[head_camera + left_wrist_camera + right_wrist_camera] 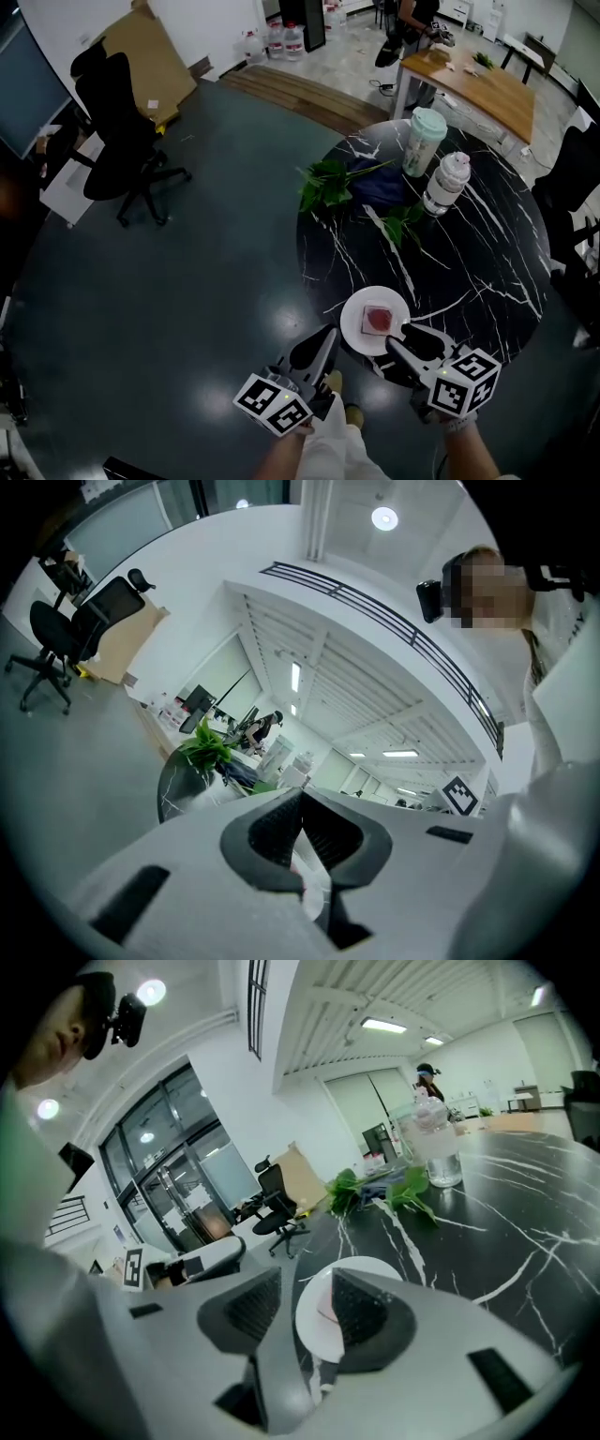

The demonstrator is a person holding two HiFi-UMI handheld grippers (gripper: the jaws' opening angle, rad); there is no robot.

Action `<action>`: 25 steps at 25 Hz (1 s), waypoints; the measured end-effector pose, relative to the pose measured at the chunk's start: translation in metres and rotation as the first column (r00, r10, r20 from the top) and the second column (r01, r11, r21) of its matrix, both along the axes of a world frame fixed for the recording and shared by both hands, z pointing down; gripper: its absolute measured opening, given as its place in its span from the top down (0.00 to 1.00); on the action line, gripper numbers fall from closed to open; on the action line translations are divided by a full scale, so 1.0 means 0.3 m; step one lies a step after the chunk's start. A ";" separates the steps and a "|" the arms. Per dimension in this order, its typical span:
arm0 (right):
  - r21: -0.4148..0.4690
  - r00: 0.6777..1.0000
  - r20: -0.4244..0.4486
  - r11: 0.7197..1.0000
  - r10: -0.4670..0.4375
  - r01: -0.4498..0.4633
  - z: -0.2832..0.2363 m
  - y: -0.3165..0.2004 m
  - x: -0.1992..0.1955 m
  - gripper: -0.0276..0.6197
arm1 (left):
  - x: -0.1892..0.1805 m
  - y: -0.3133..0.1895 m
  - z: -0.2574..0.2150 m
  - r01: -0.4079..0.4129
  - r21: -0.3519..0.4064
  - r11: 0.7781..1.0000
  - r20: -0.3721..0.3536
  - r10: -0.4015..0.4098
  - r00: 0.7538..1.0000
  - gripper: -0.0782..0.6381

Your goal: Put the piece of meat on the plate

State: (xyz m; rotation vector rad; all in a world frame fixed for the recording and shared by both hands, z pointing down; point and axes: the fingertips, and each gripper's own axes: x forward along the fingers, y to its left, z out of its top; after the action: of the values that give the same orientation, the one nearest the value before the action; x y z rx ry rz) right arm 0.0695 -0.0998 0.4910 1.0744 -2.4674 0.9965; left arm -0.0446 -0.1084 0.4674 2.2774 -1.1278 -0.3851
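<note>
Meat is between neither pair of jaws. The right gripper has its jaws spread wide with nothing pressed between the pads. Through the gap its own view shows only the white plate lying beyond. The left gripper has its jaws closed tip to tip on nothing, and it hangs by the near edge of the black marbled counter, beside the plate.

In the head view the pink-red piece lies flat near the middle of the plate. The plate sits on the counter close to that near edge, just ahead of the right gripper's tips. Farther back stand a lidded cup and a bottle, with green leaves round a dark cloth, all well apart from the plate.

As I judge it, the task's one step is done: the piece rests on the plate, free of any grip. At most, what is left is to draw both grippers clear without nudging the plate.
</note>
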 end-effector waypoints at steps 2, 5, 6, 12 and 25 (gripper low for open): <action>0.012 1.000 0.010 1.000 -0.027 0.027 -0.044 0.056 -0.012 0.73 | 0.011 0.033 -0.053 -0.011 0.014 1.000 0.010 0.011 1.000 0.88; 0.016 0.999 0.020 0.999 -0.050 0.050 -0.101 0.149 -0.019 0.87 | 0.025 0.092 -0.122 -0.032 0.028 0.999 0.030 0.031 0.999 0.88; 0.019 0.998 0.022 0.998 -0.056 0.056 -0.119 0.180 -0.017 0.90 | 0.028 0.113 -0.139 -0.037 0.029 0.999 0.034 0.036 0.999 0.88; 0.078 0.998 0.041 0.996 -0.051 0.047 -0.239 0.284 0.022 0.94 | 0.028 0.211 -0.221 -0.058 0.044 0.997 0.070 0.055 0.996 0.88; 0.229 0.996 0.082 0.973 -0.027 0.008 -0.471 0.288 0.066 0.94 | 0.016 0.220 -0.397 -0.041 0.127 0.991 0.088 0.030 0.996 0.88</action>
State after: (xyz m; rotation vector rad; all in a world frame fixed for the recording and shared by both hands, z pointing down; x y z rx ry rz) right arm 0.0894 -0.0132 0.3498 1.0955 -2.7076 0.7812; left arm -0.0398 -0.0423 0.3483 2.4436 -1.1327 -0.3585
